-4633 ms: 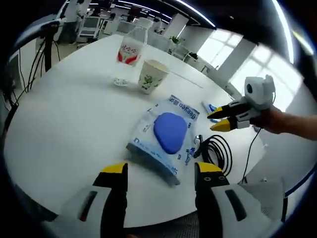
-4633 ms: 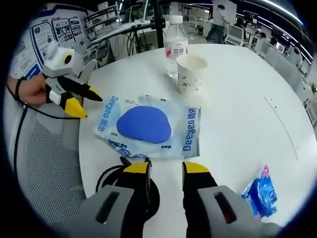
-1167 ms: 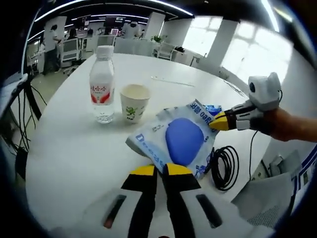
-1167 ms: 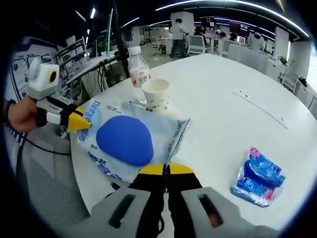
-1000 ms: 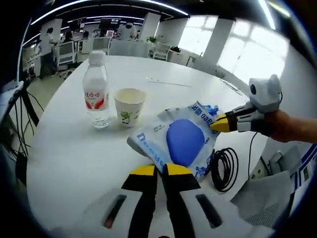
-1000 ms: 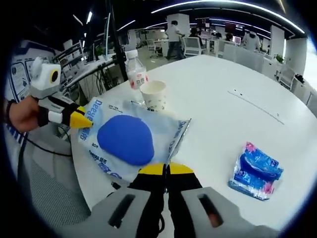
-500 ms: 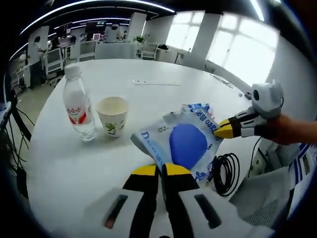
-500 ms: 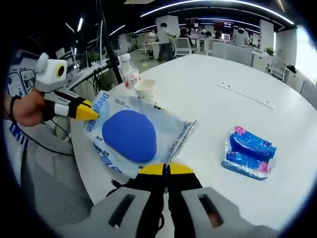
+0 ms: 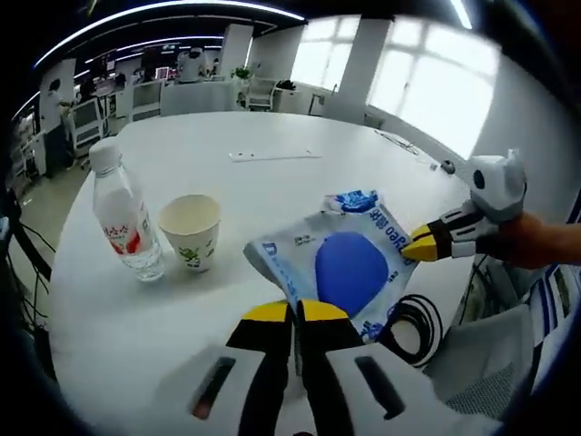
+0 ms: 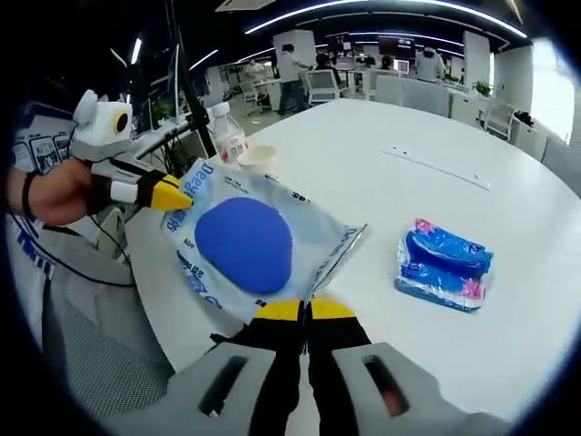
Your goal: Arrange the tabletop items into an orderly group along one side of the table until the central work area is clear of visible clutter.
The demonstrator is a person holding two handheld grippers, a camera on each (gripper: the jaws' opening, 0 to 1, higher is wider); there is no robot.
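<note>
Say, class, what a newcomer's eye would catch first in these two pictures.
The clear packet with the blue oval pad stands out, held between both grippers: the right gripper pinches its near edge, the left gripper its far corner. Right of it, a small blue packet lies on the white table.

Premises: open-plan office. Large round white table (image 9: 272,136) in the frame centre; rows of desks with office chairs (image 10: 322,86) and standing people (image 10: 289,64) at top centre; ceiling strip lights (image 10: 363,7) above; tall bright windows (image 9: 427,91) upper right.
</note>
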